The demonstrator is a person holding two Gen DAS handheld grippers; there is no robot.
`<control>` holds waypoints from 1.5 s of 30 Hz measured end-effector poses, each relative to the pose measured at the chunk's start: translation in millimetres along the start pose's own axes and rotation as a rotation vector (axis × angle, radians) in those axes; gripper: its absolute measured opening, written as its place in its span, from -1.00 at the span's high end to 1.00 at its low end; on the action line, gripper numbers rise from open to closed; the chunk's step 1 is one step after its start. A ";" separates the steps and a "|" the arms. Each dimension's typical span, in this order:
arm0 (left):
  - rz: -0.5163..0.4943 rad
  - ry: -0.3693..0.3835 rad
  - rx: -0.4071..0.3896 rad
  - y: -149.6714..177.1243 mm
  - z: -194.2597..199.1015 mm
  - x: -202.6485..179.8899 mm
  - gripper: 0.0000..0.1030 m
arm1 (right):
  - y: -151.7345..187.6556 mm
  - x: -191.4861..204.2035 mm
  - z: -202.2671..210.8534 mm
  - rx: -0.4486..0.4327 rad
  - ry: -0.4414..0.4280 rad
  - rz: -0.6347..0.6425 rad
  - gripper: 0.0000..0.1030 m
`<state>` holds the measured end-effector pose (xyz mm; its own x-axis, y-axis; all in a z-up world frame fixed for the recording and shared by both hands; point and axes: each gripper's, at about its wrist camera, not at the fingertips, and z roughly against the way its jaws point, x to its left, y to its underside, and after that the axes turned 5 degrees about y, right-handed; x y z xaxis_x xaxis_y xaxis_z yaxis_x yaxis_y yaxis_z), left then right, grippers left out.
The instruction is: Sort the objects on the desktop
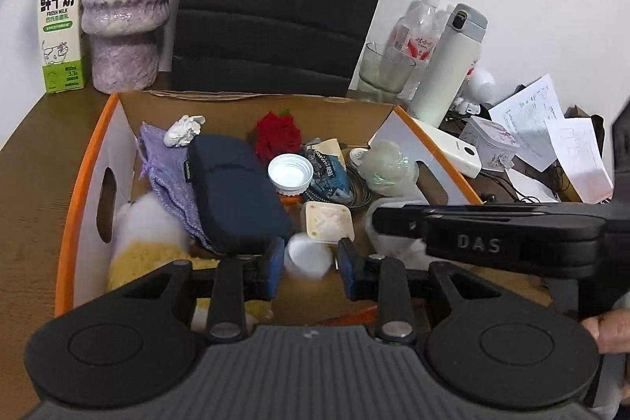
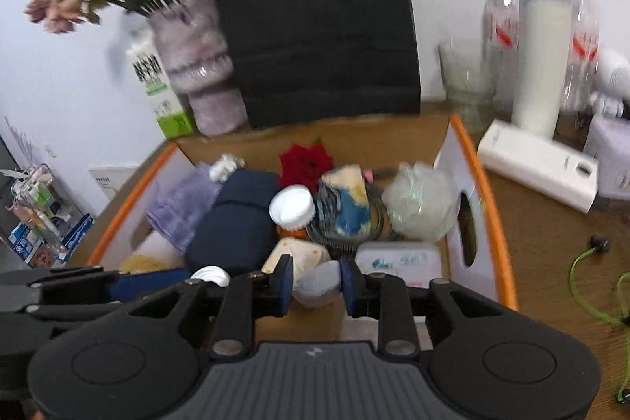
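An orange-rimmed cardboard box [image 1: 90,152] on the wooden desk holds several sorted things: a navy pouch [image 1: 232,191], purple cloth [image 1: 165,168], red rose [image 1: 277,134], white cap [image 1: 290,174], square container [image 1: 327,221] and a plush toy [image 1: 145,243]. My left gripper [image 1: 309,262] hangs over the box's near end, open, with a blurred white round object [image 1: 307,256] between its fingers, seemingly loose. My right gripper [image 2: 317,284] is over the same box [image 2: 492,215], its fingers apart, with a blurred pale object [image 2: 319,282] between them. The right gripper's body [image 1: 512,239] crosses the left wrist view.
Behind the box stand a milk carton [image 1: 61,26], a purple vase [image 1: 126,18] and a black bag [image 1: 283,6]. On the right are a glass [image 1: 384,69], a white flask [image 1: 449,65], plastic bottles [image 1: 417,34], a power bank [image 2: 539,164], papers [image 1: 551,128] and a green cable [image 2: 594,286].
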<state>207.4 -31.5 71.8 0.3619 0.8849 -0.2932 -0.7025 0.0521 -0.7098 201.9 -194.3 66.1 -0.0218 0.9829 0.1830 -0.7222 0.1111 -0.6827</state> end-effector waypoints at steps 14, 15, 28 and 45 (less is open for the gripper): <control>0.059 -0.292 -0.152 -22.7 40.6 16.2 -0.47 | -19.9 8.9 28.1 -0.140 0.096 0.074 -0.18; 0.073 -0.290 -0.146 -14.0 42.6 15.9 -0.53 | -11.7 9.5 30.3 -0.151 0.081 0.090 -0.18; 0.003 -0.288 -0.238 123.5 125.1 -26.2 -1.00 | 118.5 29.0 97.2 -0.236 0.082 0.136 -0.71; -0.011 -0.346 -0.096 204.3 114.0 -23.5 -1.00 | 219.7 35.7 108.5 -0.111 0.143 0.080 -0.85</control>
<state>-14.4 11.1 6.7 0.1285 0.9898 -0.0622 -0.6331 0.0335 -0.7734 -32.5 -150.8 -0.7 0.0281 0.9992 0.0287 -0.6409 0.0401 -0.7665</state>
